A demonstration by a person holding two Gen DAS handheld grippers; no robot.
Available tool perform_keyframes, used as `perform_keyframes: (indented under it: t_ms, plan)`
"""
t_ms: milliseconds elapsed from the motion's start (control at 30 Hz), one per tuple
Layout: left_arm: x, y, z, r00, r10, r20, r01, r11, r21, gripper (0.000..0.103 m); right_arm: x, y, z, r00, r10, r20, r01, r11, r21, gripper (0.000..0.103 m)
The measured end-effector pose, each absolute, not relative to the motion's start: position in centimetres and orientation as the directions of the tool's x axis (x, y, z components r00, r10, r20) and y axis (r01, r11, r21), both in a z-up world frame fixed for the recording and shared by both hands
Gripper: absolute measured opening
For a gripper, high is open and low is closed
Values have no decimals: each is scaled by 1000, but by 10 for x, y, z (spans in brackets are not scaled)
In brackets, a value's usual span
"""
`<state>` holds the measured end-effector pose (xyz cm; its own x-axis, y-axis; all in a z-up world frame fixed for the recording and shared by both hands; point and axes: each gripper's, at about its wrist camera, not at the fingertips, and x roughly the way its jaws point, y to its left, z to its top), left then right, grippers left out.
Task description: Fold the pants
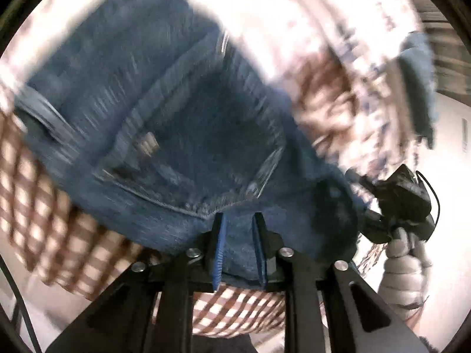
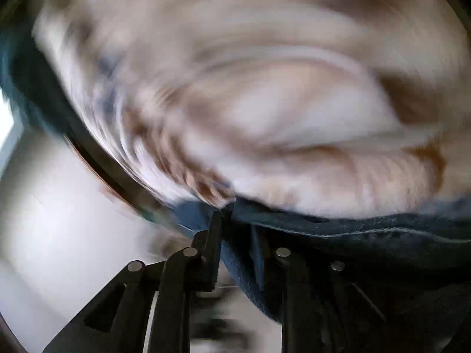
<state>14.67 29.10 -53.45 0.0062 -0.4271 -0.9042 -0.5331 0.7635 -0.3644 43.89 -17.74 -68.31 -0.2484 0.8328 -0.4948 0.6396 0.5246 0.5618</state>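
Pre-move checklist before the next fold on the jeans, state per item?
1. Left gripper on the jeans: denim sits between its pads, ok.
2. Right gripper on the jeans: denim fold between its fingers, ok.
3. Back pocket side faces the left camera: ok.
4. Jeans lying flat on the checked cloth: cannot tell, heavy blur.
5. Right wrist view usable: not ok, almost wholly smeared.
6. Gloved hand on the other gripper, clear of the denim: ok.
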Motion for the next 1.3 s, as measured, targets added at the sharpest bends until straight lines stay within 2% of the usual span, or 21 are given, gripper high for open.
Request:
perform_keyframes:
  t_ms: [67,100,167,200,267,333,433,600,767,800,833,900,967,1033,1067,1100,1133,1200,1300]
  plan:
    - [149,312,-511,79,-367,-927,-520,778,-353,31,452,-165,-650,-273,743,-611,473,657,587,82]
    - [150,324,-504,102,-336,-936,-526,781,-337,45,458,-158,-630,-254,700,-667,388,706,593,86]
    - [151,350,-505,117,-239,-964,-572,778,-262,65,464,-149,-600,-191,629,-754,274,772,574,86]
    - [148,370,-512,111,-219,-969,-628,740,-239,66,460,-140,-585,-152,594,-790,239,797,554,86]
    - [138,389,-529,120,-261,-958,-710,652,-267,66,452,-137,-571,-114,593,-797,254,793,554,86]
    - [132,404,-551,125,-334,-934,-776,554,-302,66,433,-152,-573,-101,608,-787,331,767,550,86]
    - [134,407,-570,109,-365,-925,-816,498,-293,66,384,-166,-582,-126,588,-799,458,749,479,86]
    - [139,388,-555,65,-354,-933,-812,525,-255,65,286,-199,-617,-173,631,-756,750,582,314,86]
    - [119,366,-536,37,-334,-942,-796,560,-230,65,237,-216,-653,-99,706,-701,885,385,263,84]
    - [117,362,-541,31,-352,-936,-797,556,-235,65,236,-216,-658,-93,709,-699,892,371,258,72]
    - [115,361,-547,17,-359,-933,-803,551,-227,65,234,-217,-662,-63,710,-702,906,335,257,64]
    - [119,357,-564,37,-380,-924,-824,512,-243,65,237,-218,-665,-45,687,-726,905,336,261,38]
    - [129,353,-574,29,-354,-935,-825,520,-223,65,240,-217,-663,-67,653,-755,898,368,239,37]
    - [134,354,-576,45,-340,-939,-826,516,-226,55,241,-214,-657,-104,648,-754,880,414,234,37]
    - [136,354,-575,48,-328,-944,-821,525,-224,39,242,-213,-652,-108,649,-753,874,423,239,37]
    - [137,354,-574,51,-323,-945,-813,536,-227,30,241,-212,-645,-99,657,-747,872,419,253,38]
    - [138,353,-574,49,-316,-948,-806,548,-224,28,240,-213,-642,-90,665,-741,872,412,264,40]
    - [137,352,-572,50,-307,-950,-791,569,-225,22,240,-212,-643,-63,685,-726,876,387,289,49]
    - [134,353,-570,46,-302,-952,-780,585,-223,17,239,-214,-662,-27,688,-725,899,333,283,49]
